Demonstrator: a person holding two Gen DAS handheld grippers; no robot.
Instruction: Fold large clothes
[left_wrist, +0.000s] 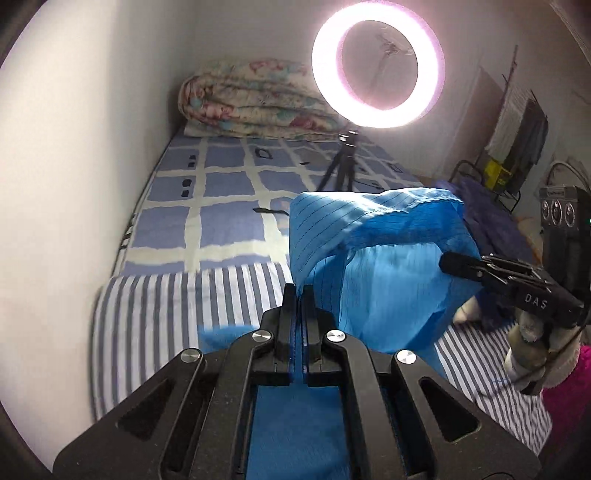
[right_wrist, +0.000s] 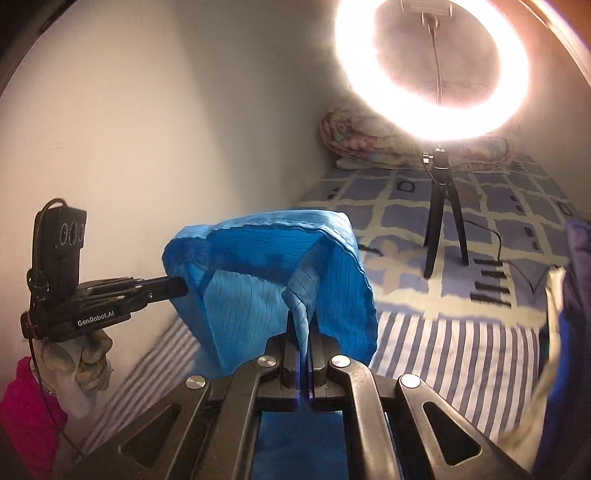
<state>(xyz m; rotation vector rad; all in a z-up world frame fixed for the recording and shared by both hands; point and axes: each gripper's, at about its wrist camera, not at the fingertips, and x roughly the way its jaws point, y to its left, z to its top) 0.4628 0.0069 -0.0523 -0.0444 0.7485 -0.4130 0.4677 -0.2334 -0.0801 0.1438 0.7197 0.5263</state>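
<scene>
A bright blue, thin-striped garment (left_wrist: 388, 266) hangs lifted above the bed, bunched and draped between both grippers. In the left wrist view, my left gripper (left_wrist: 299, 295) is shut with a fold of the blue cloth pinched between its fingers. My right gripper (left_wrist: 445, 262) comes in from the right, its tip pressed into the garment's other edge. From the right wrist view, the right gripper (right_wrist: 301, 321) is shut on a peak of the blue garment (right_wrist: 251, 295). The left gripper (right_wrist: 181, 286), held by a gloved hand (right_wrist: 85, 354), grips the left edge.
Under the garment lies a blue-and-white striped sheet (left_wrist: 155, 310) on a checked bedspread (left_wrist: 221, 184). A lit ring light (left_wrist: 376, 62) on a small tripod (left_wrist: 341, 166) stands mid-bed. A folded floral quilt (left_wrist: 251, 99) sits at the far end. The wall (left_wrist: 74, 147) runs along the left, and dark blue clothes (left_wrist: 487, 221) are piled on the right.
</scene>
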